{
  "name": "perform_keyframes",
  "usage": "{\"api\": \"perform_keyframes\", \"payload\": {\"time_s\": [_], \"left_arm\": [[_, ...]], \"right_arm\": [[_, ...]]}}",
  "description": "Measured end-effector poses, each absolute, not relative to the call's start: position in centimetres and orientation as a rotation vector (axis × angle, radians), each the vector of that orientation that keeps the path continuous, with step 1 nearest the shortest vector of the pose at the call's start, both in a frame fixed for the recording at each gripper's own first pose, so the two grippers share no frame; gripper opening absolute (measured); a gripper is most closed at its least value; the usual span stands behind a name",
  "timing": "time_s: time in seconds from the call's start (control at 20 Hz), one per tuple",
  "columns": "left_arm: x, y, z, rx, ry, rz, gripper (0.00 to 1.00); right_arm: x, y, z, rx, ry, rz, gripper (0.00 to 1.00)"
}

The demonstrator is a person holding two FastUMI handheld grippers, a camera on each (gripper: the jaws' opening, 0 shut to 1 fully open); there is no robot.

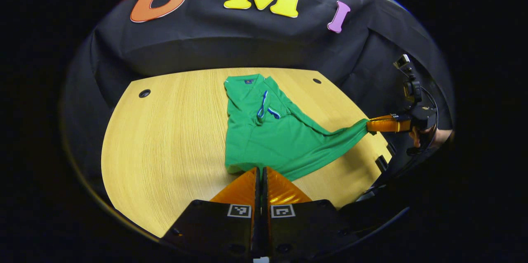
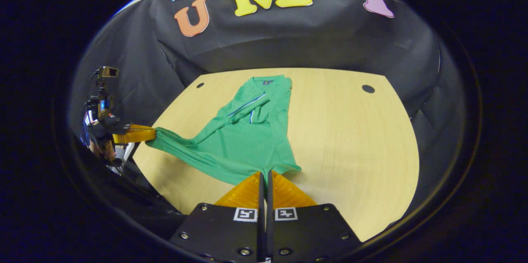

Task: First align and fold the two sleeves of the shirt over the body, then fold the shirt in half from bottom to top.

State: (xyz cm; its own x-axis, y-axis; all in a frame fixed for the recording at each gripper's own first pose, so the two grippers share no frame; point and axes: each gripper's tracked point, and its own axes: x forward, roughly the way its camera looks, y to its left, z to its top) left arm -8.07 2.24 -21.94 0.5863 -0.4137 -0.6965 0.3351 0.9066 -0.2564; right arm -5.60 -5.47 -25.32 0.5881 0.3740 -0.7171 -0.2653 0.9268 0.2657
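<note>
**Both grippers pinching the hem of a green shirt on a table**

The shirt point(image 1: 268, 131) is lying on the table point(image 1: 165, 143) with its collar at 12 o'clock and its hem at 6 o'clock. Both sleeves are lying folded over the body, their striped cuffs meeting near the chest.

Left gripper view: the left gripper point(image 1: 260, 172) is sitting at 6 o'clock, its fingers pressed together on one bottom corner of the shirt. At 3 o'clock the right gripper point(image 1: 369, 124) is gripping the other bottom corner, which is being drawn off the table's edge into a taut point. A hand point(image 1: 429, 137) is holding that gripper from behind, with its camera mast rising above.

Right gripper view: the right gripper point(image 2: 265, 176) is sitting at 6 o'clock, its fingers closed on the hem corner. At 9 o'clock the left gripper point(image 2: 153, 135) is pinching the opposite corner, stretched past the table's edge; part of a hand point(image 2: 101, 147) is showing behind it. This view is also showing the bare stretch of table toward 3 o'clock, with a round hole point(image 2: 368, 88) near the far edge.

Both grippers are pointing level and forward toward the booth's wall.
</note>
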Motion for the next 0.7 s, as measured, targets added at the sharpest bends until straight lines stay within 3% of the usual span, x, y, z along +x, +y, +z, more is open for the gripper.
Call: {"api": "perform_keyframes", "payload": {"time_s": [0.7], "left_arm": [[-0.6,2.9,-17.2,-0.141,0.716,-0.384,0.03]], "right_arm": [[1.8,-5.2,-20.2,0.190,0.732,0.355,0.01]]}}
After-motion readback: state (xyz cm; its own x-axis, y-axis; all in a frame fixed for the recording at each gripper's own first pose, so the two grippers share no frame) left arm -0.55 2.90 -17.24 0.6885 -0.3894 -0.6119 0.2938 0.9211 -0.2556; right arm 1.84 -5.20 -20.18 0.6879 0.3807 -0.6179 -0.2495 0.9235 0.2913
